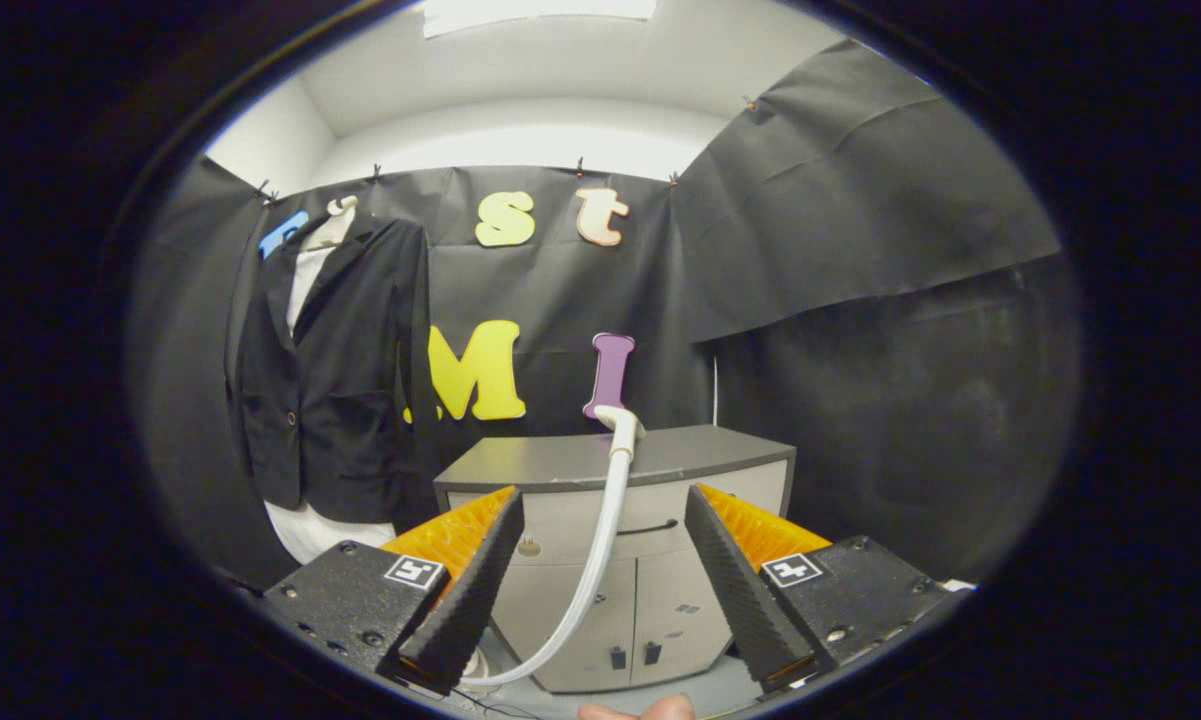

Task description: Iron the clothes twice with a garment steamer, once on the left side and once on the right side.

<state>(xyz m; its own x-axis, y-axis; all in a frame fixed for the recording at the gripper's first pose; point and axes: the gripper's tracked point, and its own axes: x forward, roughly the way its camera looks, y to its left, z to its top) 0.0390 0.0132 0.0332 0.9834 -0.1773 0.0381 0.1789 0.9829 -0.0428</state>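
A black blazer (pixel 335 380) over a white shirt (pixel 312 262) hangs on a hanger against the booth wall, off to the left beyond my fingers. The white garment steamer head (pixel 620 422) rests on top of a grey cabinet (pixel 560 462) straight ahead. Its white hose (pixel 600 550) curves down in front of the cabinet doors, passing through the gap between my fingers. My gripper (pixel 603 497) is open, fingers wide apart, holding nothing, some way short of the steamer head.
The cabinet has a drawer with a dark handle (pixel 648 527) and two lower doors. Black cloth walls close the booth at the back and right. Part of a person's finger (pixel 640 710) shows below the gripper.
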